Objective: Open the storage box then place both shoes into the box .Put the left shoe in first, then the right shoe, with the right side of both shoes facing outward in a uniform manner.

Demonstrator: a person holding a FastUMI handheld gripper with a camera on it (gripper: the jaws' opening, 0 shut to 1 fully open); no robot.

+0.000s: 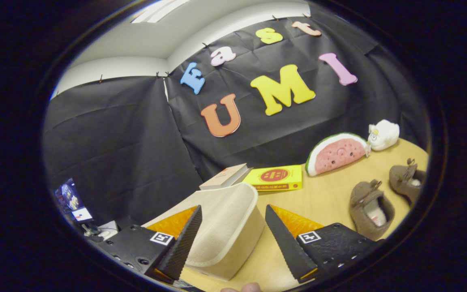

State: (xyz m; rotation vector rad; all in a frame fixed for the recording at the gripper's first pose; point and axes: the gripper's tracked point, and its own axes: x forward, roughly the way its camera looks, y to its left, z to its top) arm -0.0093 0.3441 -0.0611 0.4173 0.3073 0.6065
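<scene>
The gripper (233,227) has its fingers spread apart around the closed cream fabric storage box (225,227) on the wooden table (322,194), both brown slip-on shoes (369,209) lying well right, near the table's edge.

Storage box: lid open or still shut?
Shut: the storage box lid sits flush on top. The tool is open, fingers either side of it.
</scene>
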